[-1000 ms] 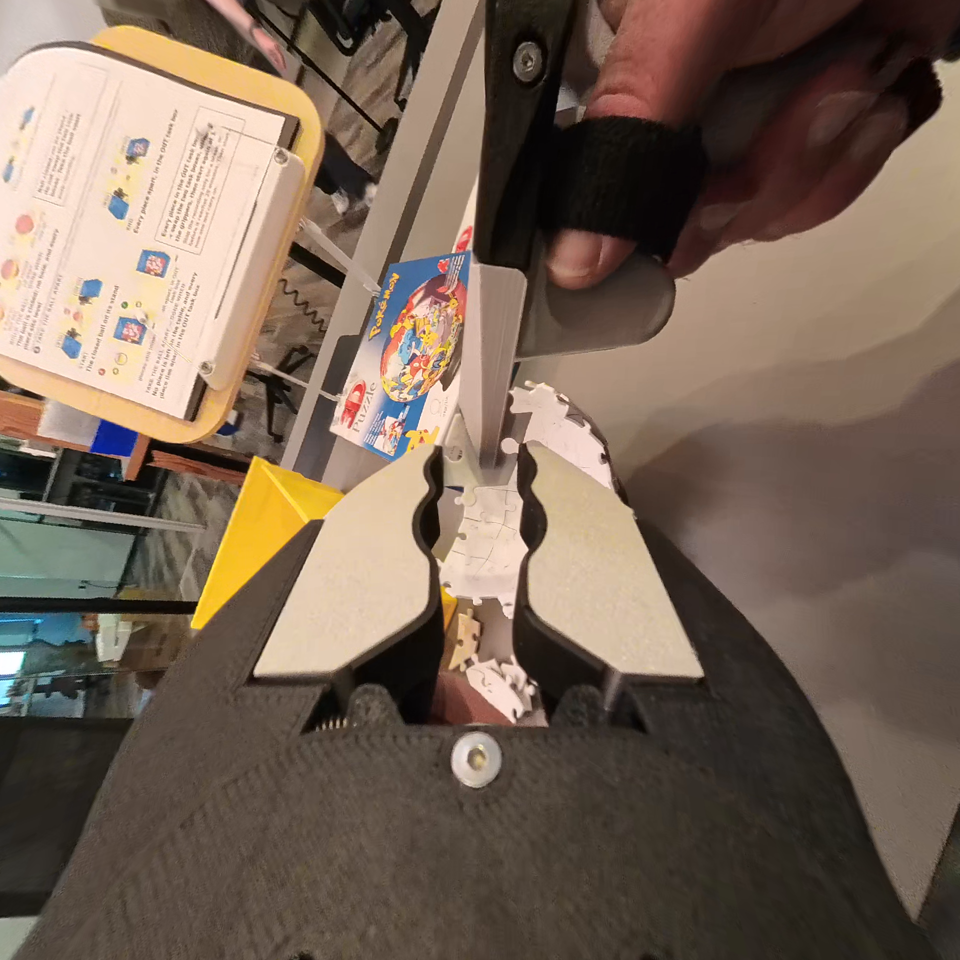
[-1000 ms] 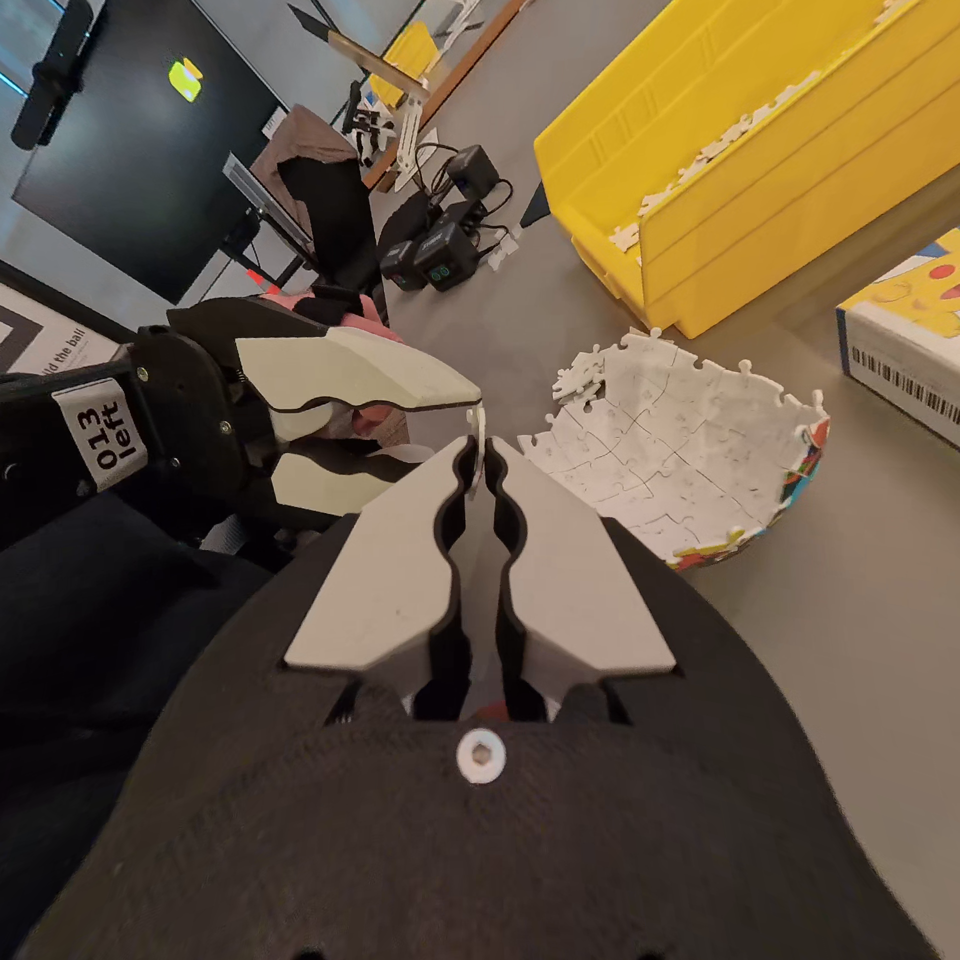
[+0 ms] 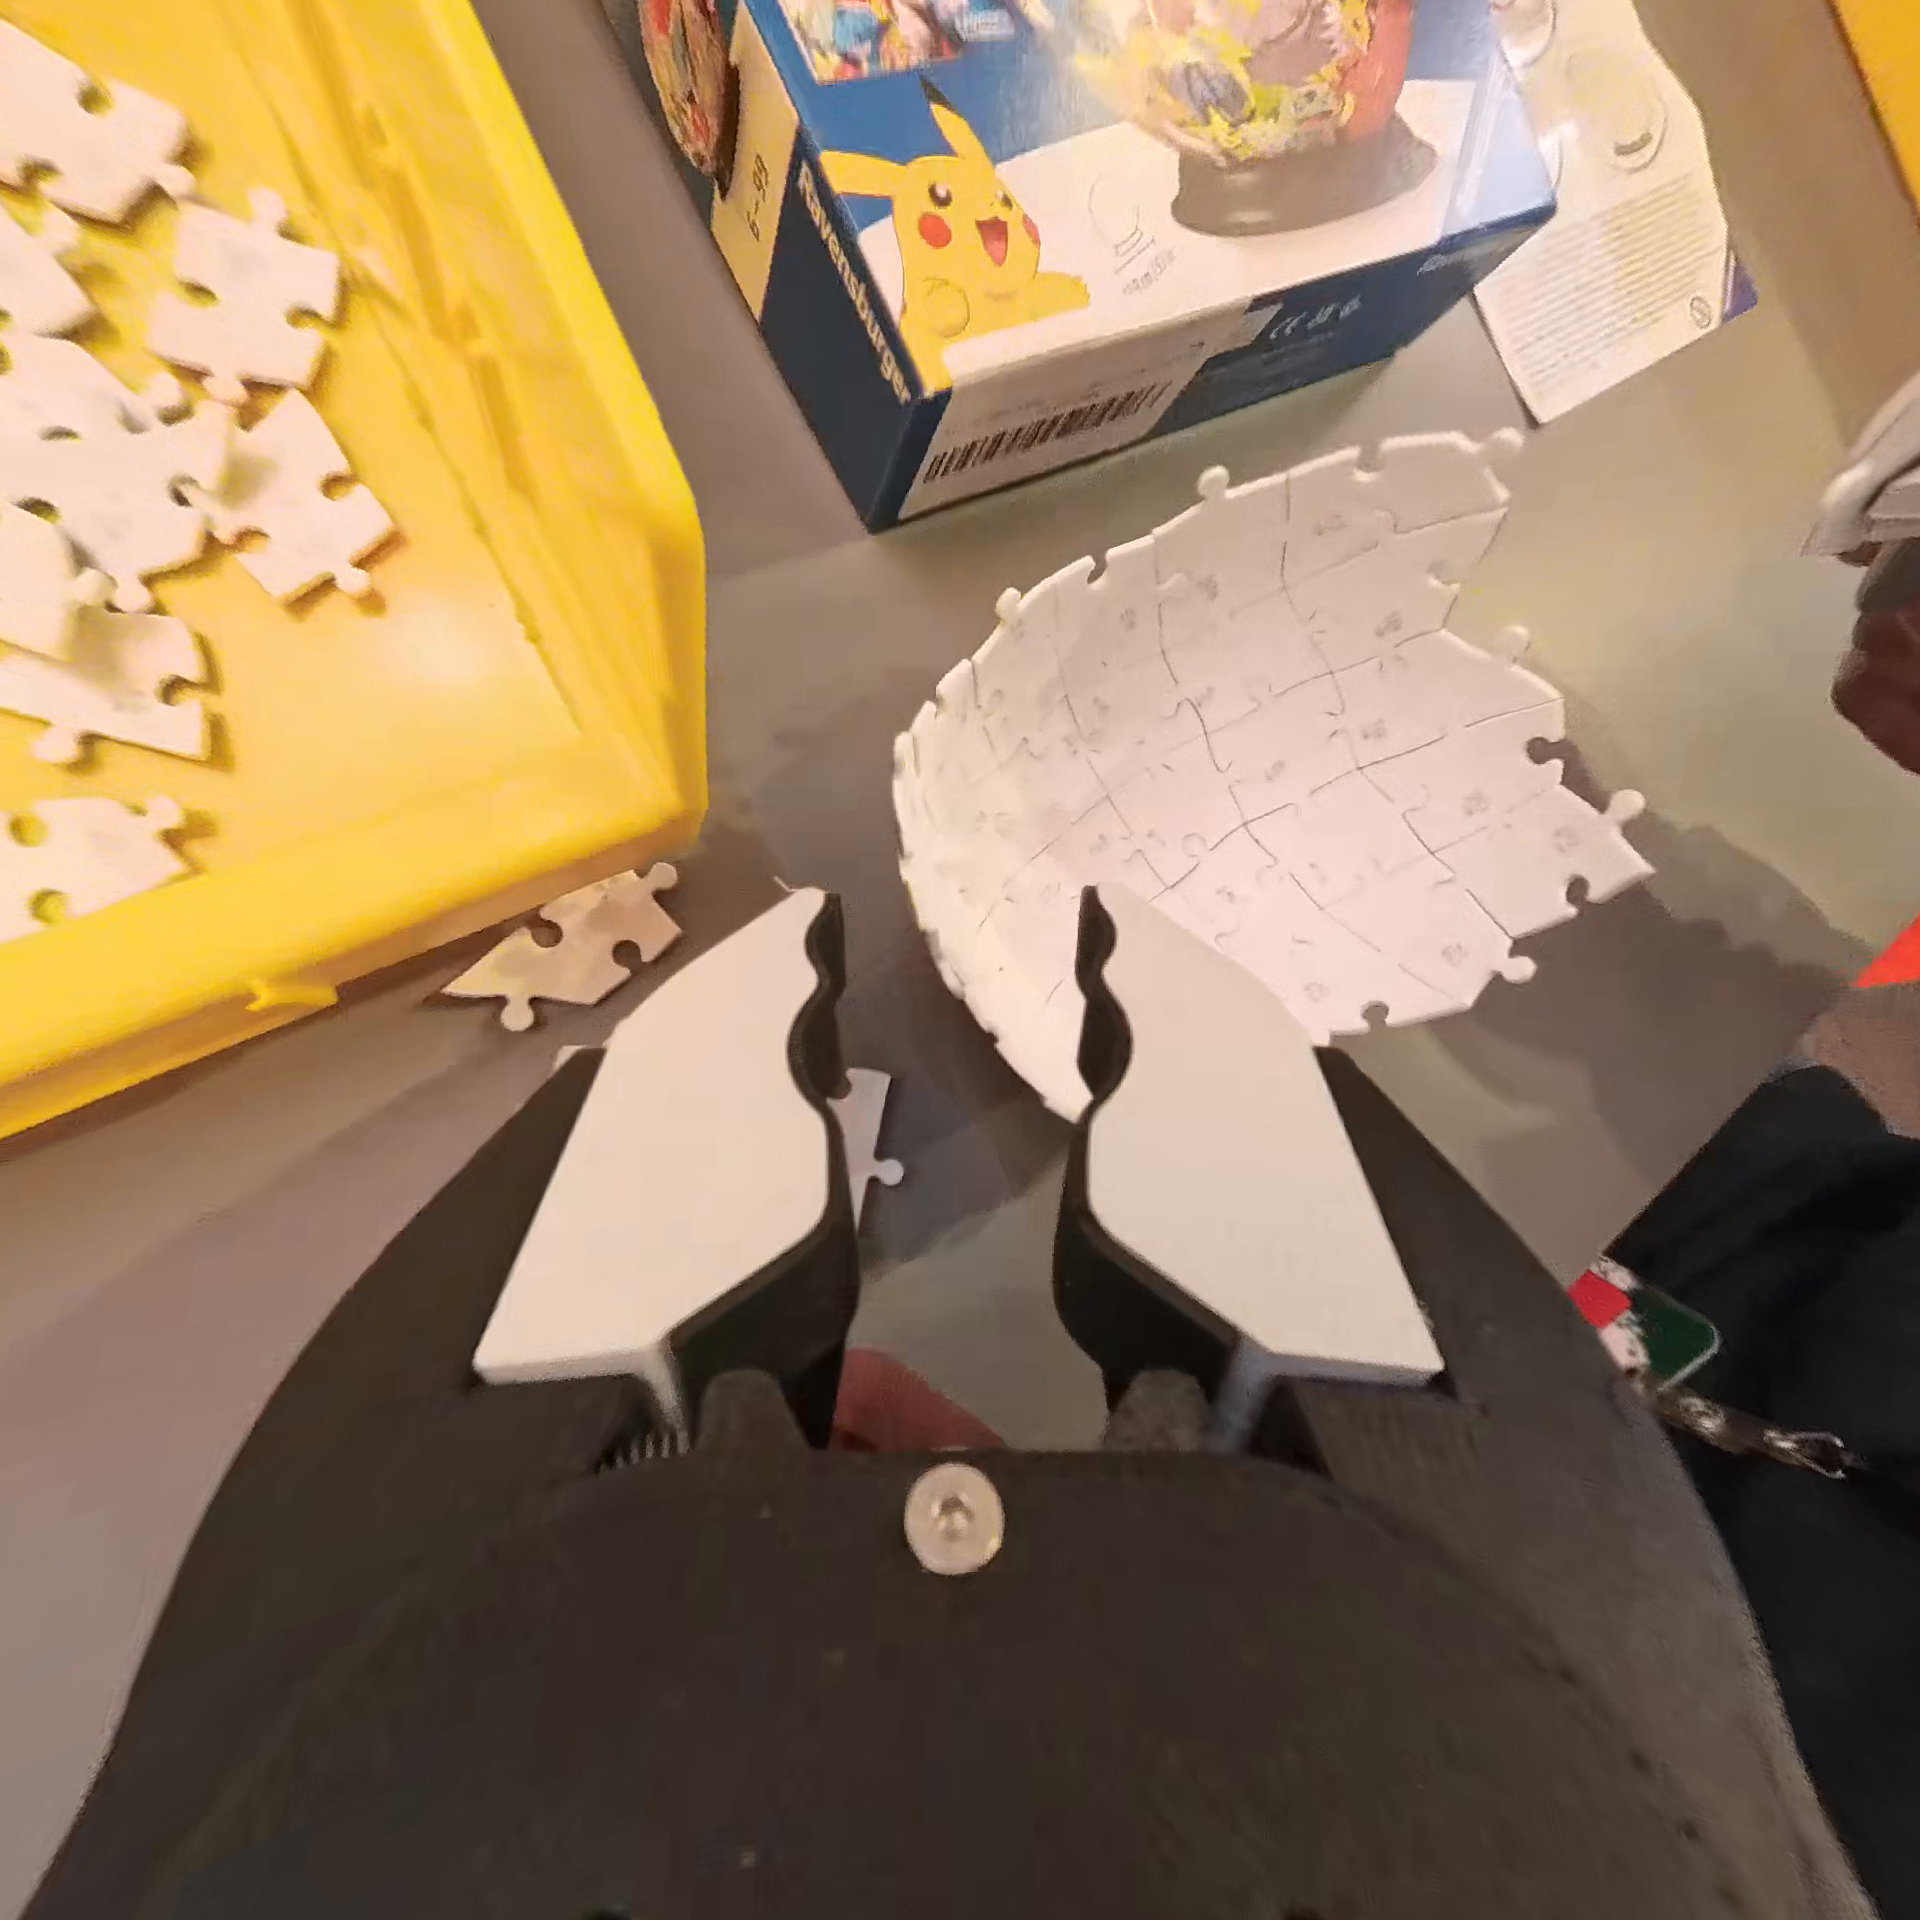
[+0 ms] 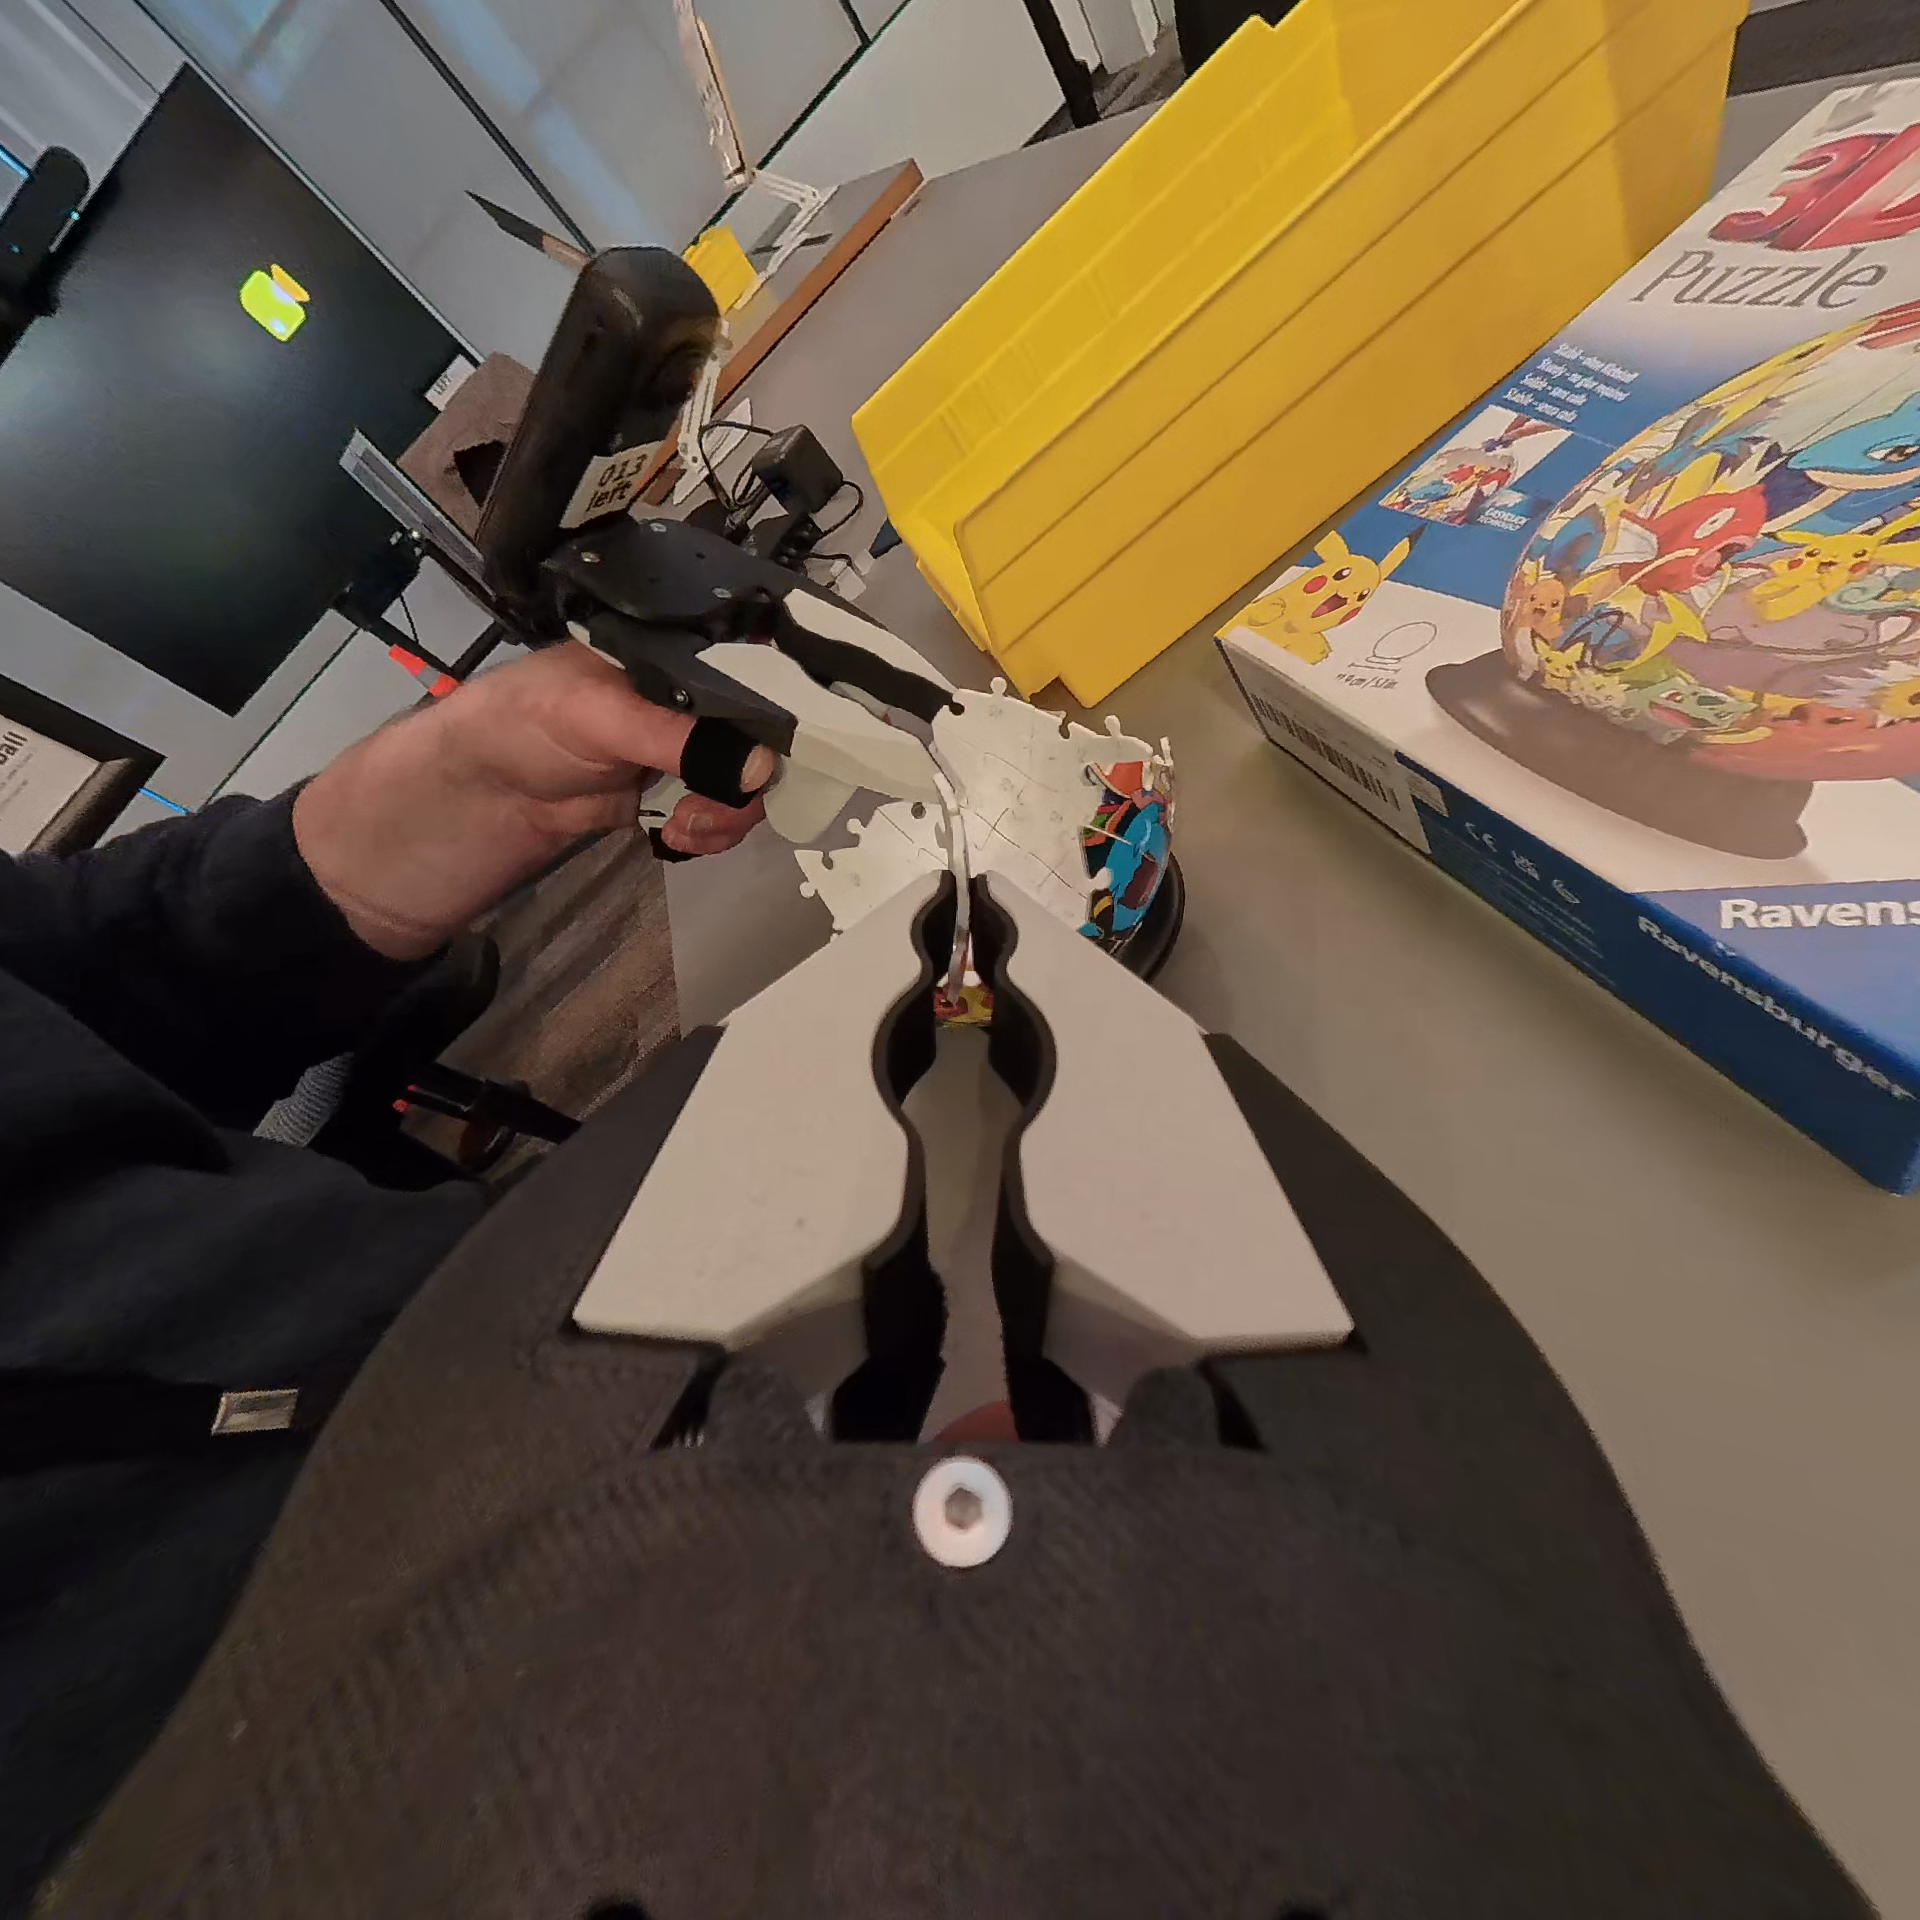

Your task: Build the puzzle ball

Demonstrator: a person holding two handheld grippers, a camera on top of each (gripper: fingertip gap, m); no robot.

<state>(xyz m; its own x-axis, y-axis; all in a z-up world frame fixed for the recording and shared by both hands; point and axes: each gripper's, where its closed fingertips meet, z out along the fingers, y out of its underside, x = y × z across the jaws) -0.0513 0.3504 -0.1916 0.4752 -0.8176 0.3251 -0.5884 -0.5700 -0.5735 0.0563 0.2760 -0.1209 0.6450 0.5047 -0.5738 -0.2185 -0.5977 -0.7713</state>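
1. Left gripper — jaws spread, empty; the half-built puzzle ball lies just ahead, to its right.
2. Right gripper pinches a curved piece near the rim — I would press gently, tabs aligned.

The blue puzzle box, toward the worktop's far right edge, carries large printed lettering, a brand name along its sides, a barcode and a yellow sticker. A printed leaflet lies beside it. Small numbers mark the white backs of the half-built ball. A white tag sits on the left gripper.
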